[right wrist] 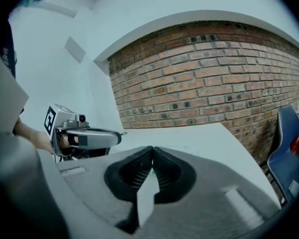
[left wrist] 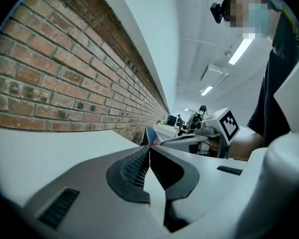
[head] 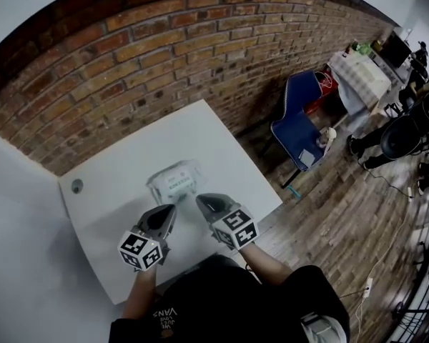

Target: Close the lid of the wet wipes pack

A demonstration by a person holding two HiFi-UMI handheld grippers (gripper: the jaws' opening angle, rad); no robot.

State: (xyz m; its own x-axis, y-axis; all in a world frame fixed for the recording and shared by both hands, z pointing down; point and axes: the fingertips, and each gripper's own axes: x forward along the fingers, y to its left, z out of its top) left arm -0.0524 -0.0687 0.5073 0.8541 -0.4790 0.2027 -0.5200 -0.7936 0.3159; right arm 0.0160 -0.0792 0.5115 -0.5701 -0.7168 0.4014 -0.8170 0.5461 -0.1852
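The wet wipes pack (head: 173, 180), white with a green label, lies on the white table (head: 121, 213) just beyond both grippers. Whether its lid is up or down is too small to tell. My left gripper (head: 172, 208) hovers at the pack's near left with its jaws shut and nothing between them. My right gripper (head: 199, 199) is at the pack's near right, also shut and empty. In the left gripper view the closed jaws (left wrist: 149, 149) point along the brick wall, with the right gripper (left wrist: 209, 132) beside them. The right gripper view shows shut jaws (right wrist: 152, 149) and the left gripper (right wrist: 89, 137). Neither gripper view shows the pack.
A brick wall (head: 164, 56) runs behind the table. A small grey round fitting (head: 76, 186) sits near the table's left edge. A blue chair (head: 300, 127) stands on the wooden floor to the right, with a cluttered table (head: 361, 77) farther off.
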